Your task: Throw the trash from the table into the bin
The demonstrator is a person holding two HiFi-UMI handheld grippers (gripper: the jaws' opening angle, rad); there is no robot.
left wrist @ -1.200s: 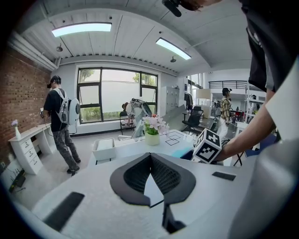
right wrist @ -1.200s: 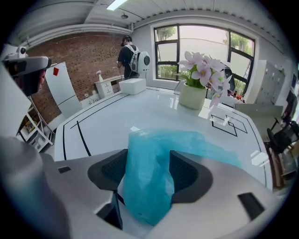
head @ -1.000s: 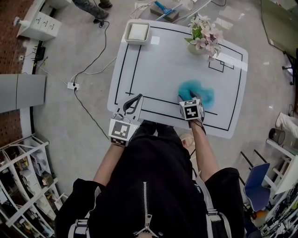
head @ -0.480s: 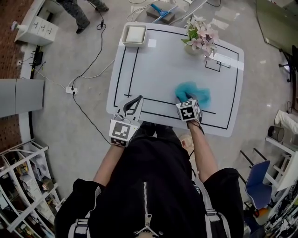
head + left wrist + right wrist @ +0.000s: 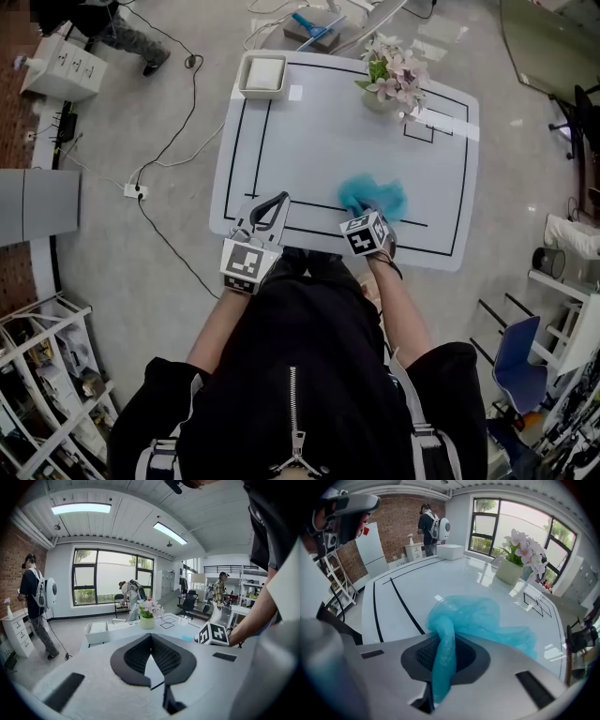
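**Head view.** Seen from above, a person stands at the near edge of a white table [image 5: 328, 131] marked with black lines. The left gripper [image 5: 267, 212] is at the table's near left corner, its jaws together with nothing in them. The right gripper [image 5: 372, 214] points steeply down, its tips in the near edge of a crumpled blue bag [image 5: 380, 195]. The rest of the bag lies just ahead of those jaws. Far ahead of the left jaws a white box [image 5: 263, 73] sits at the far left corner. Far ahead of the right jaws stand flowers [image 5: 394, 75].

**Left gripper view.** The left gripper [image 5: 151, 637] has its black pads meeting at the tips, with only a thin gap behind them and nothing between. The box [image 5: 97, 632] is ahead and to the left of the jaws, and the flowers [image 5: 149, 613] are straight ahead. To the right of the jaws are the other gripper's marker cube [image 5: 213, 633] and a sliver of the bag [image 5: 188, 638].

**Right gripper view.** The right gripper [image 5: 446, 649] has just been closing its jaws, and they now pinch a twisted strand of the bag [image 5: 483, 618]. The strand runs back between the pads. The rest of the bag billows ahead of the tips and to their right, over the table [image 5: 408, 581]. The box [image 5: 450, 551] is far ahead, slightly left, and the flowers [image 5: 520, 555] are far ahead to the right.
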